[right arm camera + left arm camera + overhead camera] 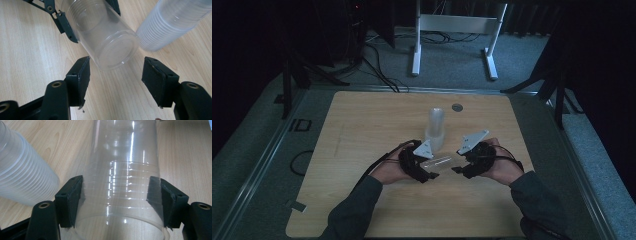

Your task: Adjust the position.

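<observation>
One clear plastic cup (120, 195) sits clamped in the left gripper (120, 197); the right gripper (116, 80) gapes empty just before its base.

Left hand-held gripper (432, 170) clamped, right hand-held gripper (458, 170) facing it with jaws apart.
</observation>
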### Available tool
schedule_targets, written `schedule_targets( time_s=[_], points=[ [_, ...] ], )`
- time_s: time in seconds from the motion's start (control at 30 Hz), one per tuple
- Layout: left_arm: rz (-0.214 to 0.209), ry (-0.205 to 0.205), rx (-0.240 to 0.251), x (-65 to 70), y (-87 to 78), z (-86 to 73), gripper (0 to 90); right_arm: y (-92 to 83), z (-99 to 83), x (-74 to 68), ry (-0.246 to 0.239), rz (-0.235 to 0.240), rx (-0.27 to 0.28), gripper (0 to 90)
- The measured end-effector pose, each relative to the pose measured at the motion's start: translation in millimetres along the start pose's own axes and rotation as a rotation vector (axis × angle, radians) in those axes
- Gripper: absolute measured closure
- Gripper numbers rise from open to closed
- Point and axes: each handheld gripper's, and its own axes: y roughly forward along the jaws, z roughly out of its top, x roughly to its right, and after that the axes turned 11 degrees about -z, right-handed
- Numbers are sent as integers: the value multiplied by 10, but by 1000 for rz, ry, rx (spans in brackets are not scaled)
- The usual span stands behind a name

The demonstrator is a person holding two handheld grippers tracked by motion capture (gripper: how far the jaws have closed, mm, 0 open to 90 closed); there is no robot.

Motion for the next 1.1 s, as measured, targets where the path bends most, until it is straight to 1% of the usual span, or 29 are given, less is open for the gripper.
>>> schedule_targets(
  time_s=[0.03, 0.1, 0.13, 0.2, 0.3, 0.37, 0.4, 0.43, 0.47, 0.5, 0.67, 0.73, 0.97, 1.1],
  points=[
    [-3, 2, -5, 2, 1, 3, 301, 0, 9, -5, -13, 4, -4, 390],
    [-3, 2, -5, 2, 1, 3, 301, -2, 13, -7, -15, 5, -8, 390],
    [-3, 5, -20, 10, 9, 5, 301, -2, 13, -7, -15, 5, -8, 388],
    [-5, 15, -34, 15, 12, 8, 301, -4, 33, -6, -26, 13, -23, 383],
    [-12, 20, -37, 20, 11, 9, 301, -6, 46, -18, -41, 15, -35, 383],
    [-19, 24, -47, 25, 12, 4, 302, -11, 72, -30, -62, 21, -49, 383],
    [-19, 24, -47, 25, 12, 4, 302, -11, 72, -30, -62, 21, -49, 383],
    [-24, 27, -53, 29, 21, -1, 302, -9, 88, -35, -76, 27, -54, 383],
    [-24, 27, -53, 29, 21, -1, 302, -9, 88, -35, -76, 27, -54, 383],
    [-25, 32, -64, 33, 28, -3, 302, -8, 93, -37, -81, 29, -58, 383],
    [-39, 37, -86, 39, 57, -17, 303, 18, 121, -68, -119, 50, -85, 383],
    [-43, 43, -95, 43, 68, -17, 303, 30, 124, -73, -124, 55, -91, 383],
    [-58, 44, -105, 55, 94, -12, 303, 64, 128, -97, -143, 72, -110, 383],
    [-69, 54, -132, 65, 100, 4, 303, 93, 128, -113, -158, 85, -131, 383]
  ],
)
